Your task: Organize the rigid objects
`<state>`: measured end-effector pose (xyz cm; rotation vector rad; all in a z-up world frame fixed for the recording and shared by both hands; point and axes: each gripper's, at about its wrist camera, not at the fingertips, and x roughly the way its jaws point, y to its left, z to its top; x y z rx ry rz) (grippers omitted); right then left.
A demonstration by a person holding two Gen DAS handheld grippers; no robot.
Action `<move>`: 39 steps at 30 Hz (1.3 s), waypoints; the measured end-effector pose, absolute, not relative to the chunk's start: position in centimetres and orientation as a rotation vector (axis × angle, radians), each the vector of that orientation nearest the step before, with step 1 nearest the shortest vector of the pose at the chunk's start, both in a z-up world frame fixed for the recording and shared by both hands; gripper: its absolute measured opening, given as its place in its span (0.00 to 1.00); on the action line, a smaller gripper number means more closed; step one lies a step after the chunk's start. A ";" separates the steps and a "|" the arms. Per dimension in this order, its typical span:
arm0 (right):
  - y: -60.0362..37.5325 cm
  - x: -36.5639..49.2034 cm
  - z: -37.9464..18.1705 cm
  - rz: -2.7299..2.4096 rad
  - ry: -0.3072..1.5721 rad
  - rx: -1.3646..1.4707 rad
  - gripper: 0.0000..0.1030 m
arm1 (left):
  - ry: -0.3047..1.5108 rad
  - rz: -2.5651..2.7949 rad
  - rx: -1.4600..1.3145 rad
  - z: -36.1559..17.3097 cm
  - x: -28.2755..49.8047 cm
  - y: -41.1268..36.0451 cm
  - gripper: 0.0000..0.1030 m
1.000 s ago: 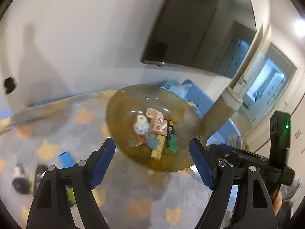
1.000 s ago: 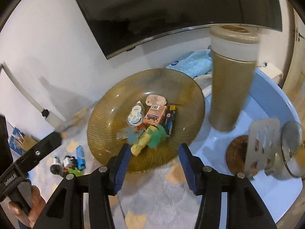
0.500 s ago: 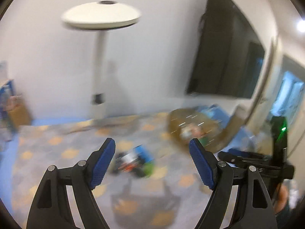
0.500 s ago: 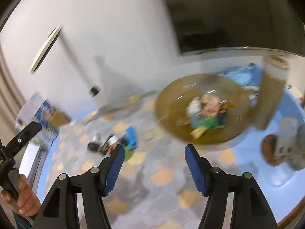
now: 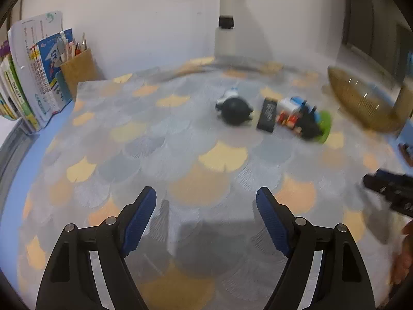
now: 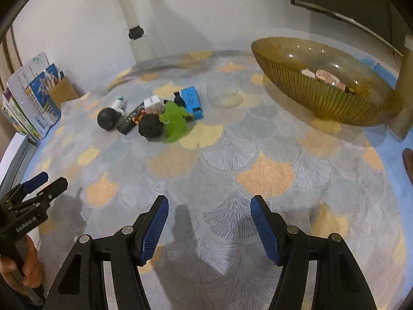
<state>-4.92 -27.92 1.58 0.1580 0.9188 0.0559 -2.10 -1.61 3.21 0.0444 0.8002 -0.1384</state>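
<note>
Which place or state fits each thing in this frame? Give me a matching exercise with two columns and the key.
1. amber bowl
2. blue box
3. books
4. right gripper

a. open, nothing between its jaws
b. upright at the mat's left edge
c. in the pile of small things
d. holds a few items

Pairs: 1-d, 2-c, 3-b, 4-a

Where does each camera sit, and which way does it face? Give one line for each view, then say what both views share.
Left wrist: on the left tongs, angled down over the patterned mat at the toy pile; the right tongs and a hand show at the right edge.
Right wrist: on the right tongs, angled down likewise; the left tongs and holding hand show lower left.
Shared: mat, toy pile, amber bowl, books.
</note>
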 end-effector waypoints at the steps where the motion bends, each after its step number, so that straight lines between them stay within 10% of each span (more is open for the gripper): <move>1: -27.9 -4.9 1.5 0.056 0.915 0.159 0.63 | 0.795 -0.131 0.042 3.2 -2.2 -1.5 0.81; 39: -25.2 -5.0 0.9 0.056 0.949 0.037 0.82 | 0.804 -0.130 0.165 2.5 -3.0 -3.6 0.84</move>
